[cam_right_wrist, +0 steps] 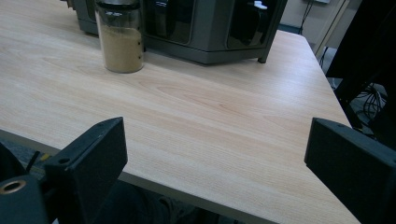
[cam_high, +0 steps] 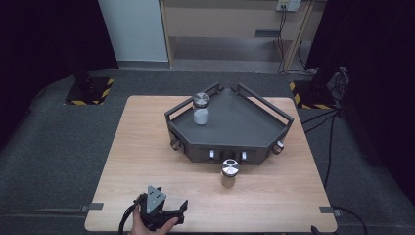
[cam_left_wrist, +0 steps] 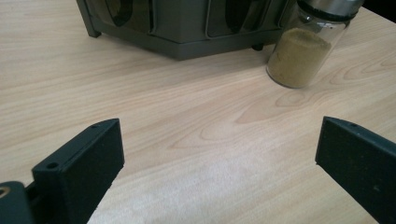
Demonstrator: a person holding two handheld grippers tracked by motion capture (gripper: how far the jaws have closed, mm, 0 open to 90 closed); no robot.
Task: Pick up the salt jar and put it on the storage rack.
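two jars on view. one with brown powder [cam_high: 228, 174] stands upright on the bench [cam_high: 147, 147], just in front of the dark corner rack [cam_high: 230, 122]; the other, holding white powder [cam_high: 201, 109], stands on the rack's top shelf near its left rail. front face of the rack carries small knobs and slots, contents too small to tell.

left tongs [cam_high: 169, 215] sit at the bench's near edge, gripped by a hand [cam_high: 147, 226], grey three-cornered plate on top. left gripper view: jaws spread wide, nothing between them, bare wood ahead, the brown jar [cam_left_wrist: 301, 49] up and to the right, rack base [cam_left_wrist: 187, 28] behind it. nothing stands between the left tongs and the jar.

right gripper view: right tongs [cam_right_wrist: 215, 163] spread wide and empty, held off the bench's near edge, so the edge cuts across between the jaws. brown jar [cam_right_wrist: 120, 39] far left, rack [cam_right_wrist: 201, 28] behind, cables on the floor at right.

high view alone shows the white jar and the rack's rails.
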